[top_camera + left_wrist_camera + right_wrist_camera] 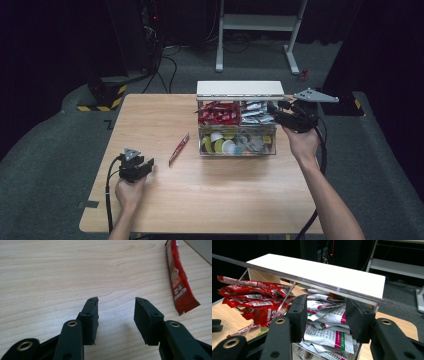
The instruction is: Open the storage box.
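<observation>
A single red sachet point(179, 148) point(180, 282) lies flat on the wooden table point(210, 200), left of a clear compartment box point(237, 152). My left gripper point(148, 164) point(116, 312) rests low over bare wood, down-left of that sachet, its jaws open with nothing between them. The box's white lid point(240, 89) point(324, 272) stands raised. Red sachets point(218, 112) point(254, 300) fill the back left compartment and white sachets point(256, 112) point(329, 337) the back right. My right gripper point(272, 107) point(325, 312) hovers at the box's right rear corner, just under the lid's edge, jaws apart over the white sachets.
The box's front compartments hold round capsules point(220, 145) and small packets. Beyond the table stand a white metal frame point(260, 22) and dark equipment with a yellow-black striped base point(107, 97). Bare wood stretches along the table's front and left.
</observation>
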`<state>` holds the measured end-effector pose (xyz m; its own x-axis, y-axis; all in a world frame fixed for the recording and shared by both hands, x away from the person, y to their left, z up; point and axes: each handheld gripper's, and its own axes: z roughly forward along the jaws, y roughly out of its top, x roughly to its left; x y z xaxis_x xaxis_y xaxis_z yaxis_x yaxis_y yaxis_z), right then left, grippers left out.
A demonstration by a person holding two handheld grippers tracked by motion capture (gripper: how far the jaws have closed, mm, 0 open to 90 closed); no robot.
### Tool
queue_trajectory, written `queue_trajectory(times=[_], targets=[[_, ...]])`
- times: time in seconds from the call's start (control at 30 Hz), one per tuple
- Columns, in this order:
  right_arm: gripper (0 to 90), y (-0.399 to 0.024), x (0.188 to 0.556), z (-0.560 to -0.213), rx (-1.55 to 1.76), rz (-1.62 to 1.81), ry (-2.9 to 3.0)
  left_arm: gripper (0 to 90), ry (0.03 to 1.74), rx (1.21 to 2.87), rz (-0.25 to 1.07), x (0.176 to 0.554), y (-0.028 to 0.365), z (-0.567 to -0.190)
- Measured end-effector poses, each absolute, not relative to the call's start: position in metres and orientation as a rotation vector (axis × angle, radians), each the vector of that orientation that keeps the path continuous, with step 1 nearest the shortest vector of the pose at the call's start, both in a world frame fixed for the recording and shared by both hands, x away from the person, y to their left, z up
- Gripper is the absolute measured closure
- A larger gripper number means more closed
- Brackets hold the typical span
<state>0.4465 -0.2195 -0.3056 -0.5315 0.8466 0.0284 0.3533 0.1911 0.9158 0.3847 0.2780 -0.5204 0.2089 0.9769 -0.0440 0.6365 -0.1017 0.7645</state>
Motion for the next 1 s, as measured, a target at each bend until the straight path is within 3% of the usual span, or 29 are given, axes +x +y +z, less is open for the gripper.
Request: queue_trajectory(times=[0.67,1.0], targets=[[51.9,-0.225,0.437,-0.310,1.114,1.302,1.983,39.3,1.517,1.852,0.691,0.383,0.273,-0.527],[51.4,-0.228,0.434,-0.317,1.123,1.294,1.996,37.8,1.520,1.831,0.671,0.383,0.275,-0.527]])
